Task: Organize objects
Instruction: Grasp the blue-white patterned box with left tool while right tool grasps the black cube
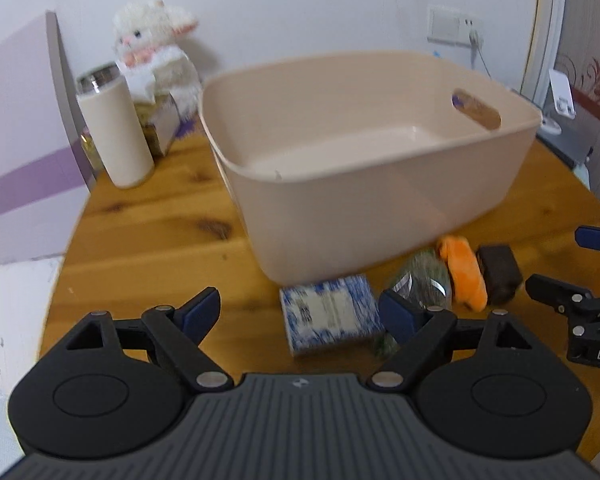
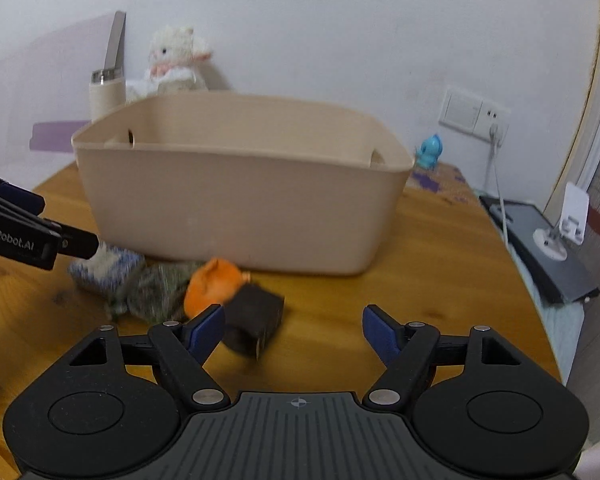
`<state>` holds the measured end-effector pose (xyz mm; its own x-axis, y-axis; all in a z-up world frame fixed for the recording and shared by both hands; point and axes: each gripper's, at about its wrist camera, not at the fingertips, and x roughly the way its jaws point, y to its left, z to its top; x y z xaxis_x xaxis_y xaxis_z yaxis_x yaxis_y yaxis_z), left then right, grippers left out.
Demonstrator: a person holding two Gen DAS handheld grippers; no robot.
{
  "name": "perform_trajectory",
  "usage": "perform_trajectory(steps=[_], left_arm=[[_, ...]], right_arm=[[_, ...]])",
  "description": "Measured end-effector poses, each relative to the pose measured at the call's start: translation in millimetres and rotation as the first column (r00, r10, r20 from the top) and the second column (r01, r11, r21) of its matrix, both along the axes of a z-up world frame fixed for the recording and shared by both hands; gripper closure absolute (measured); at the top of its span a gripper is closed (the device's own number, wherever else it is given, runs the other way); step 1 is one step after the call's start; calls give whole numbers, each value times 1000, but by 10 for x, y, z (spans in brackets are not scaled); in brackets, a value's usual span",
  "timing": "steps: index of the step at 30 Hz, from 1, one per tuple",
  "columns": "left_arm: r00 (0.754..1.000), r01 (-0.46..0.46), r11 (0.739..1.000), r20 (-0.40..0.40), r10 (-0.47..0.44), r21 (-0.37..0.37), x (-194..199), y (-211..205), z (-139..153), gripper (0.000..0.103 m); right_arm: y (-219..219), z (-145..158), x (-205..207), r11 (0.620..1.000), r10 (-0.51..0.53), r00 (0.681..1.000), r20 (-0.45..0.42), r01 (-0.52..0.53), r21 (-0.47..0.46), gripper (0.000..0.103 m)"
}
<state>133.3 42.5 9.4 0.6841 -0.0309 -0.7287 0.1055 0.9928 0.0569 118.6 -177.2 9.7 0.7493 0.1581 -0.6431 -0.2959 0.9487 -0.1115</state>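
A beige plastic bin point(image 1: 380, 216) stands empty on the round wooden table point(image 1: 148, 240). In front of it lie a blue-and-white box point(image 1: 328, 314), a greenish clear packet point(image 1: 422, 280), an orange plush toy point(image 1: 464, 274) and a dark brown block point(image 1: 500, 274). My left gripper point(image 1: 300, 314) is open, with the blue box between its fingers. My right gripper point(image 2: 294, 330) is open and empty; the dark block point(image 2: 256, 316) lies by its left finger, beside the orange toy point(image 2: 212, 284), the packet point(image 2: 156, 290) and the blue box point(image 2: 104, 266). The bin point(image 2: 240, 216) stands beyond them.
A cream thermos point(image 1: 114, 132), a white plush rabbit point(image 1: 152, 48) and a small carton point(image 1: 160, 128) stand at the back left. A wall socket with a cable point(image 2: 476, 116), a small blue figure point(image 2: 430, 152) and a dark tray point(image 2: 540, 248) are at the right.
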Motion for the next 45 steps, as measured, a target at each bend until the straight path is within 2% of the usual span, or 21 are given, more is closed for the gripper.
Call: perform_trajectory(steps=[5, 12, 18, 26, 29, 32, 33, 34, 35, 36, 45], left_arm=[[998, 0, 1000, -60, -1, -21, 57, -26, -205, 16], [995, -29, 999, -92, 25, -41, 203, -25, -347, 16], [992, -61, 996, -113, 54, -60, 322, 23, -419, 16], [993, -73, 996, -92, 69, -45, 375, 56, -456, 12], [994, -73, 996, -89, 68, -45, 369, 57, -456, 12], [995, -60, 997, -81, 56, -41, 346, 49, -458, 15], [996, -53, 998, -76, 50, -42, 333, 49, -454, 17], [997, -47, 998, -71, 44, -43, 317, 47, -445, 24], [997, -42, 998, -66, 39, -45, 300, 49, -433, 33], [997, -39, 998, -64, 36, -48, 285, 51, -419, 37], [997, -31, 998, -71, 27, -62, 160, 94, -403, 38]], right_arm=[[18, -178, 53, 1000, 5, 999, -48, -6, -22, 25], [62, -297, 154, 1000, -4, 998, -64, 3, -14, 25], [130, -354, 269, 1000, 0, 997, -71, 0, 8, 25], [178, -398, 400, 999, -4, 998, -60, 6, 41, 25], [145, -401, 404, 998, -3, 998, -68, 7, 66, 29], [133, -391, 390, 996, 3, 998, -66, 2, 84, 43], [139, -387, 387, 997, 5, 998, -62, 0, 82, 52], [144, -380, 383, 997, 8, 998, -63, -3, 83, 59], [150, -377, 379, 997, 8, 998, -63, -3, 81, 60], [155, -375, 369, 997, 8, 998, -62, -3, 78, 62], [108, -295, 201, 998, -6, 999, -54, 10, 69, 62]])
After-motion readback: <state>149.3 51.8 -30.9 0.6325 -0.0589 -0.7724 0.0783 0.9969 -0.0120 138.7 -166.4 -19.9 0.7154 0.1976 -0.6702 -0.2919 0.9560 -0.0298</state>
